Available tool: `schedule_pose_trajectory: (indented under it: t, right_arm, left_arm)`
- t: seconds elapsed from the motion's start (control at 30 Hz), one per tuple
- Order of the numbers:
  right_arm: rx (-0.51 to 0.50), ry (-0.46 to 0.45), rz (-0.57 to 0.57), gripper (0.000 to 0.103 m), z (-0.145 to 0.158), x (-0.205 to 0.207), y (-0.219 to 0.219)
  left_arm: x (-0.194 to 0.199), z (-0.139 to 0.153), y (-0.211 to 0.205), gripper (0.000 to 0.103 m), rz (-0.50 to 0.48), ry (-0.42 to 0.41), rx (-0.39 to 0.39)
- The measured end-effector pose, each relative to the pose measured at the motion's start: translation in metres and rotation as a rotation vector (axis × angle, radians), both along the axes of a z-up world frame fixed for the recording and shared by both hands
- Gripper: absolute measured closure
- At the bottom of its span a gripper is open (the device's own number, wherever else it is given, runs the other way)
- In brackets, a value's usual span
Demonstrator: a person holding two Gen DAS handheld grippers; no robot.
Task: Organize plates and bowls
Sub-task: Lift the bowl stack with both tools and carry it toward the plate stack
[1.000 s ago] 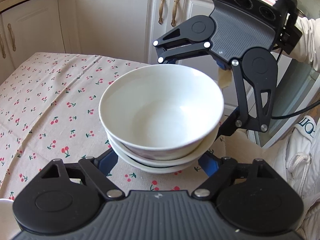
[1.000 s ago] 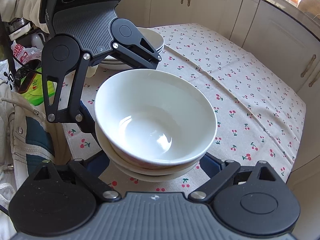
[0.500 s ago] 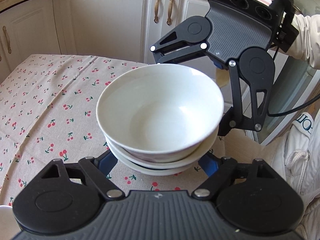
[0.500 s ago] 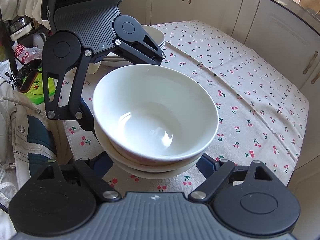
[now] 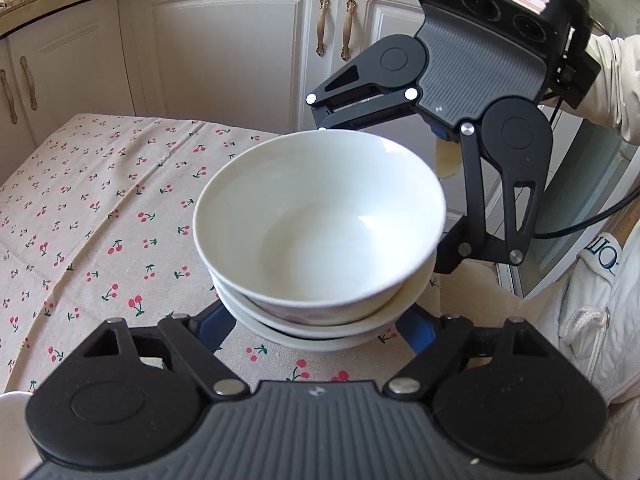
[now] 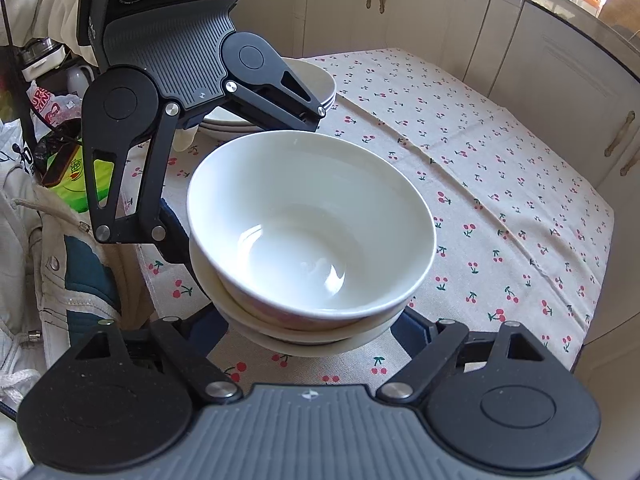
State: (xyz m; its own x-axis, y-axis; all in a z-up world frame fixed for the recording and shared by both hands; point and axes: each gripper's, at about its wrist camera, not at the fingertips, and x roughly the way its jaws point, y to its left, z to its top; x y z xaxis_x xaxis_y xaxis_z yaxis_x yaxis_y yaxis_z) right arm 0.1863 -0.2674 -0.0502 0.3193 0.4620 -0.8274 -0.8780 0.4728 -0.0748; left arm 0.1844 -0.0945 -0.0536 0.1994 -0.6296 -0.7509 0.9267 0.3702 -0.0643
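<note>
lifting now — the bowl stack [image 5: 320,240] sits higher over the cherry cloth [image 5: 100,208] than a second ago, cradled between both tools. left gripper [image 5: 316,324] has its blue fingers [image 5: 214,326] spread wide around the stack's near side, pressing the lower bowls; right gripper [image 6: 316,326] does the same from the opposite side, jaws wide and hugging the base. nested bowls look level, nothing slipping. behind, a plate pile [image 6: 316,84] waits on the cloth, likely the place they're headed. looks like the carry is properly under way.
</note>
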Motion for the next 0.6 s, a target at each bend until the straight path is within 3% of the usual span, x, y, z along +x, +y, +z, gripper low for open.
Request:
schedule_pose_trajectory:
  t: [0.27,0.6]
  right_arm:
    - [-0.011,-0.032,0.055,0.012,0.016,-0.007,0.023]
    - [-0.029,-0.094,0.178,0.012,0.037,-0.007,0.086]
  left_arm:
    - [-0.015,0.019,0.026,0.018,0.061,-0.030,-0.001]
    - [-0.031,0.040,0.087,0.018,0.187,-0.083,-0.011]
